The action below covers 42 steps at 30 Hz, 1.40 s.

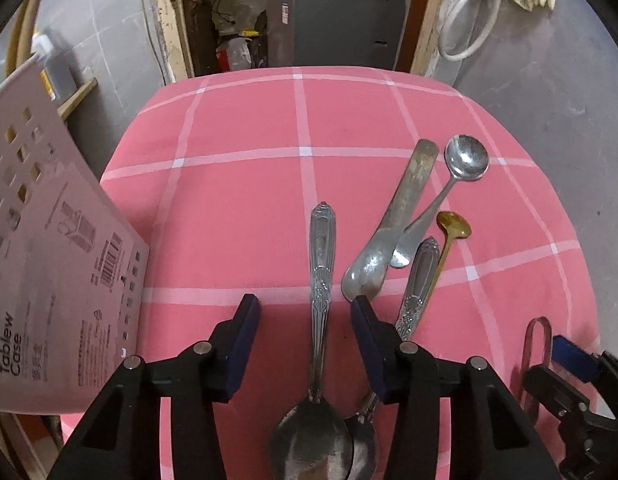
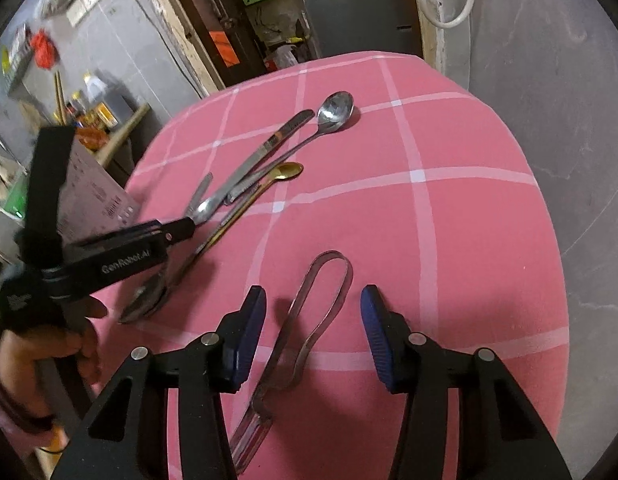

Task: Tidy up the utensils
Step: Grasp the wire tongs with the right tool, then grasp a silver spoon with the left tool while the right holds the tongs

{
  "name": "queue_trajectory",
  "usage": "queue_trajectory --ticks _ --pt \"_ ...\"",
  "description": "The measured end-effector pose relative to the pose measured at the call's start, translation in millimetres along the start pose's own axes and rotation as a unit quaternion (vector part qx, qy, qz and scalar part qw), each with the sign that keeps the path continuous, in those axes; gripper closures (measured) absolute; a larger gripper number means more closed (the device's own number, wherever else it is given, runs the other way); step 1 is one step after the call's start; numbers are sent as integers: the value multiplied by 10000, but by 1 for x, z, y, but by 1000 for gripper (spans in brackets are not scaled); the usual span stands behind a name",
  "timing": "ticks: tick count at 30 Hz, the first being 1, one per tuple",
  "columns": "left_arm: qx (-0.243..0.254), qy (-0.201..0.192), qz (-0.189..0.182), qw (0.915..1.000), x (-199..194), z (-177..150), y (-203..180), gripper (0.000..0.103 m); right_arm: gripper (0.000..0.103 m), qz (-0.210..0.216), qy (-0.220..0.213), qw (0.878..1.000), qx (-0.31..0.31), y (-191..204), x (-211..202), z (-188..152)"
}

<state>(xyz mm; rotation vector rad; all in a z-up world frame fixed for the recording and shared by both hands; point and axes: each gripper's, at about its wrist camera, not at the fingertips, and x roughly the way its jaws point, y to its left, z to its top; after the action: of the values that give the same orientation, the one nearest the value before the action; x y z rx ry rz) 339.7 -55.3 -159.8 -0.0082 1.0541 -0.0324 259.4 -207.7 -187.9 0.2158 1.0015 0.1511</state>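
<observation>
Straddling a long spoon (image 1: 320,300) whose handle is running toward 12 o'clock, the left hand-held gripper (image 1: 305,340) is standing apart, pads not touching. Nearer the clear tongs (image 2: 309,320), the right hand-held gripper (image 2: 313,340) is likewise standing apart around them, loop toward 12 o'clock.

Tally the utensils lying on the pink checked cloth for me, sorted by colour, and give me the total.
Silver-coloured spoons: 4
Gold spoon: 1
Clear tongs: 1
Total: 6
</observation>
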Motion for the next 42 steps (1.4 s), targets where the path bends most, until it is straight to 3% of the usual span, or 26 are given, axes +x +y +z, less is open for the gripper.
queue_trajectory --ticks 2,3,6,8,14,22,27,35,42 --pt "154 -8 60 9999 0 0 -4 60 59 -193 -6 9997 -124 7 0 -1" --pt "214 -11 31 9998 -1 -1 -6 66 59 -288 -3 9994 -181 10 0 -2" --pt "341 62 -25 9994 -3 1 -10 84 74 -386 17 9991 -155 12 -3 -4" --pt "377 132 -76 9992 -2 3 -13 94 75 -283 29 9996 -33 9 -5 -4" --pt "37 312 -447 9985 -10 -1 -3 95 78 185 121 9987 462 -9 -10 -6" --pt "-320 553 -904 9939 -33 -24 11 95 79 518 296 9968 530 -13 -12 -19" --pt "-509 842 -1231 9875 -40 -45 15 95 79 615 457 9956 543 -11 -9 -25" --pt "-324 1026 -1269 9861 -36 -45 11 93 79 516 661 9956 422 -7 -4 -22" --pt "-166 1298 -1371 9819 -20 -27 9 75 75 591 919 9935 313 -6 4 -10"
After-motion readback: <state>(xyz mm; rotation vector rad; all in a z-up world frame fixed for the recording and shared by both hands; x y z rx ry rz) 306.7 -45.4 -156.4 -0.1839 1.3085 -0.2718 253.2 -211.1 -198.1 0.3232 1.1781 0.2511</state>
